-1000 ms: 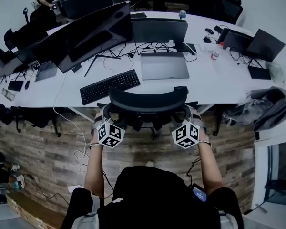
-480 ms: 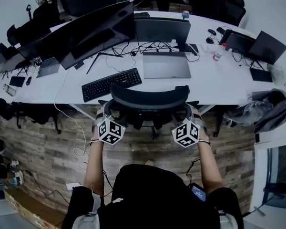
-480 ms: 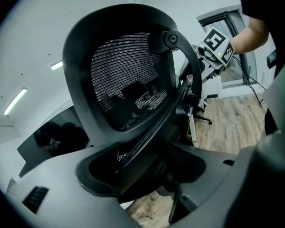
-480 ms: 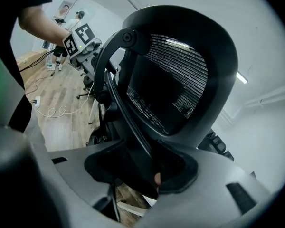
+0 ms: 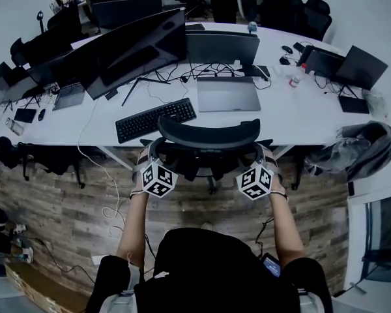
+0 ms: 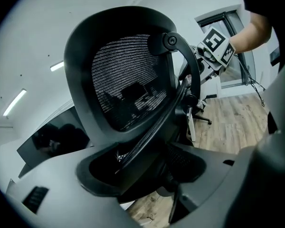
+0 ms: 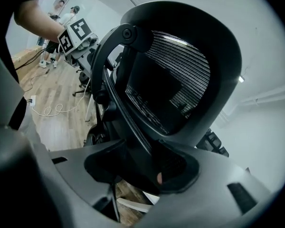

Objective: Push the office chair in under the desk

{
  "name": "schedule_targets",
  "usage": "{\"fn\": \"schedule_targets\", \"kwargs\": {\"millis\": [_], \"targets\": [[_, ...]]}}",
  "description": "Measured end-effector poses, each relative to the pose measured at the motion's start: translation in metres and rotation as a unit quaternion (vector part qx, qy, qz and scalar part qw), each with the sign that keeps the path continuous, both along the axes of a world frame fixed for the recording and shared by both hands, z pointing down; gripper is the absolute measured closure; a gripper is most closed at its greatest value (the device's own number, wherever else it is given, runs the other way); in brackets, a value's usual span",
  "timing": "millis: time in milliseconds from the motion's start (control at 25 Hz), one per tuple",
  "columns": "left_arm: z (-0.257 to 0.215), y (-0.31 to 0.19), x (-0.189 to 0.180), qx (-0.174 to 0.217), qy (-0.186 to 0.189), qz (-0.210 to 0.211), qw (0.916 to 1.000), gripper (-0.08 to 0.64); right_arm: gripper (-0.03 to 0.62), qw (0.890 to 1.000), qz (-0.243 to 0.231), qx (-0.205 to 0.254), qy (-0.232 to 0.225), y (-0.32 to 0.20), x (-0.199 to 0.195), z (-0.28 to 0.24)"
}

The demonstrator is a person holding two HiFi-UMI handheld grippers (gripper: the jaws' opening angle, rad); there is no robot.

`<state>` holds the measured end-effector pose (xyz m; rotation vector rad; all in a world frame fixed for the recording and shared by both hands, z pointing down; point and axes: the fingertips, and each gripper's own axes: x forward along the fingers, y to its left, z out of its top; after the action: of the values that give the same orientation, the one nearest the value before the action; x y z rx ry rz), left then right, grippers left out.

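The black mesh-backed office chair (image 5: 208,134) stands at the white desk (image 5: 300,119), its seat under the desk edge. My left gripper (image 5: 147,158) is shut on the left side of the chair's back frame, and my right gripper (image 5: 263,156) is shut on the right side. In the left gripper view the chair's frame strut (image 6: 149,137) runs between the jaws of the left gripper (image 6: 147,167), under the mesh back (image 6: 128,80). In the right gripper view the strut (image 7: 133,132) sits the same way in the right gripper (image 7: 142,167).
On the desk lie a keyboard (image 5: 156,119), a closed laptop (image 5: 228,93) and a wide monitor (image 5: 130,51) with cables. A grey jacket (image 5: 365,150) hangs at the desk's right end. Loose cables (image 5: 111,207) trail on the wooden floor at the left. People stand at the far desks.
The chair, with both grippers still closed on its back, has crept slightly toward the desk. The head view has shifted a little, showing more of the far desks.
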<state>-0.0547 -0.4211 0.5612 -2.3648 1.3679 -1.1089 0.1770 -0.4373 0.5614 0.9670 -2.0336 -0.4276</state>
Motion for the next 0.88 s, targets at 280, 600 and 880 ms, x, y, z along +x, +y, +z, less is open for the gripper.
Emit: {"fn": "schedule_targets", "kwargs": {"millis": [280,600,880], "targets": [[-0.006,0.011,-0.002,-0.01,0.029,-0.001,0.9995,0.258,0.383,0.999,0.043,0.013,-0.004,0.002,0.001,-0.002],[-0.016,0.035,-0.006,-0.03,0.065,0.012,0.9974,0.259,0.385,0.997,0.071,0.002,-0.041,0.028,-0.007,-0.007],[-0.036,0.059,-0.002,-0.026,0.113,0.018,0.9931,0.331,0.47,0.989,0.102,0.009,-0.105,0.055,-0.009,-0.031]]}}
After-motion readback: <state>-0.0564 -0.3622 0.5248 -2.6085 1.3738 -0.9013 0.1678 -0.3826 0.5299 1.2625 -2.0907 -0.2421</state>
